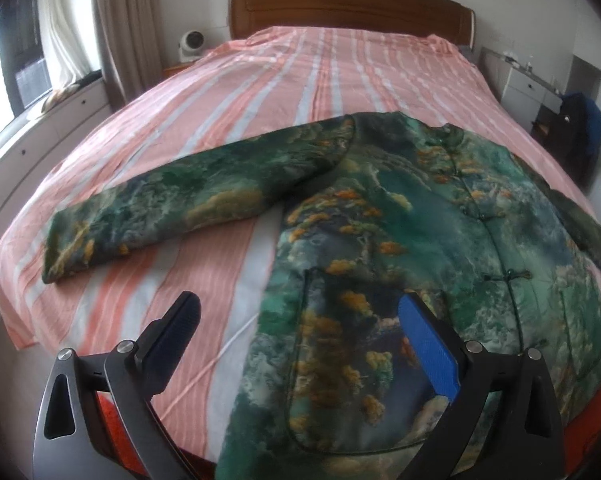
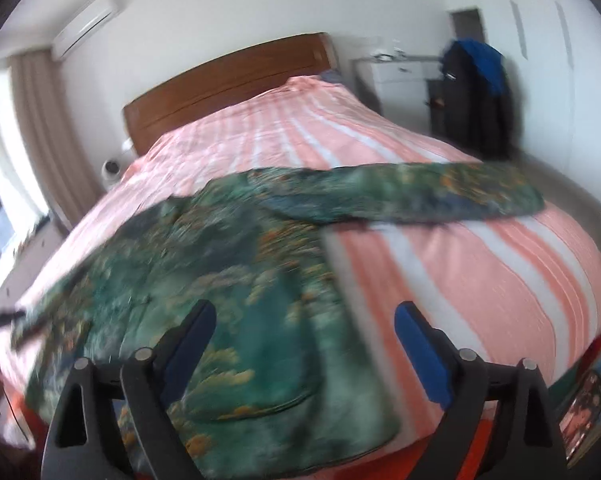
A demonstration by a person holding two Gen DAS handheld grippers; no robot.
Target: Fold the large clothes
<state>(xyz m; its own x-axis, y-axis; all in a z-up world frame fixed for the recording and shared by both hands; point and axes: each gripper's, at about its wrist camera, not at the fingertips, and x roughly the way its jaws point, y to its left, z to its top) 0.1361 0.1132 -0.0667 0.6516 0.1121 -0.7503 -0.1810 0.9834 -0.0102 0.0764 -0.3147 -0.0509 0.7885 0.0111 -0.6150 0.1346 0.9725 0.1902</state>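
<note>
A large green jacket with an orange and teal landscape print lies flat and face up on the bed, its front buttoned. Its left sleeve stretches out to the left. In the right wrist view the jacket fills the lower left and its right sleeve reaches out to the right. My left gripper is open and empty above the jacket's lower left hem. My right gripper is open and empty above the jacket's lower right edge. The right wrist view is blurred.
The bed has a pink and white striped sheet and a wooden headboard. A small white fan stands at the back left. A white cabinet and dark clothes on a stand are at the right.
</note>
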